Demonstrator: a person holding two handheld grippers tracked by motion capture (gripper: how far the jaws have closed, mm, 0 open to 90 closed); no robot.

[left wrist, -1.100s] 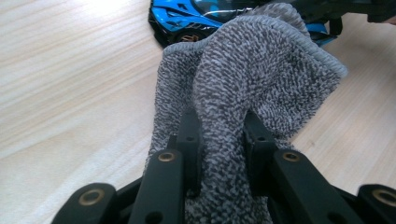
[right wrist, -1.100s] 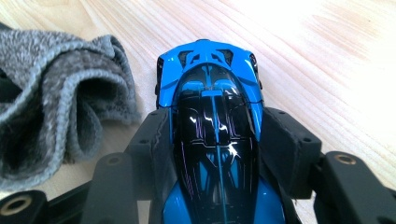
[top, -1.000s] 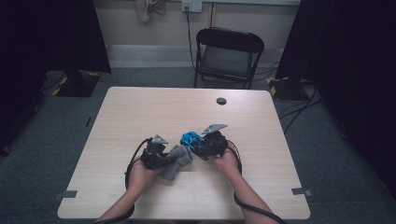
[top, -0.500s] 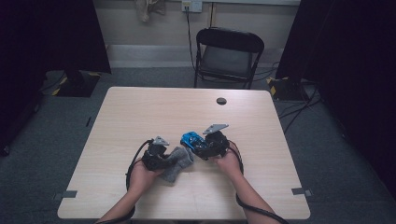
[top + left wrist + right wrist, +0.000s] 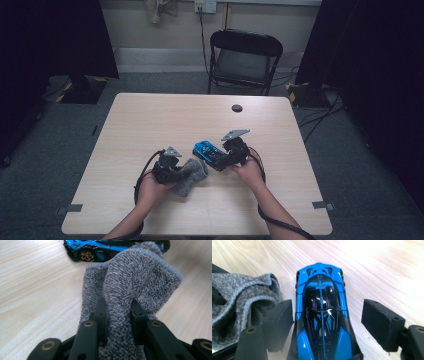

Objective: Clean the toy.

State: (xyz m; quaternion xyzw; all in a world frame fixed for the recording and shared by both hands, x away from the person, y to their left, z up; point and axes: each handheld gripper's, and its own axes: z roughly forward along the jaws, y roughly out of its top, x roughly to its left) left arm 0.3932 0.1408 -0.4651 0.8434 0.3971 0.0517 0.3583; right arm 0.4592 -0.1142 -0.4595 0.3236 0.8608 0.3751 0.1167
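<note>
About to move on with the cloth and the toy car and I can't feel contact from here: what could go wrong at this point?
1. The right gripper has just been opening, its jaws apart around the blue toy car; freed on its wheels, it could roll across the table.
2. The grey cloth, clamped in the left gripper, lies right beside the car, so pulling it may drag or nudge the car.
</note>
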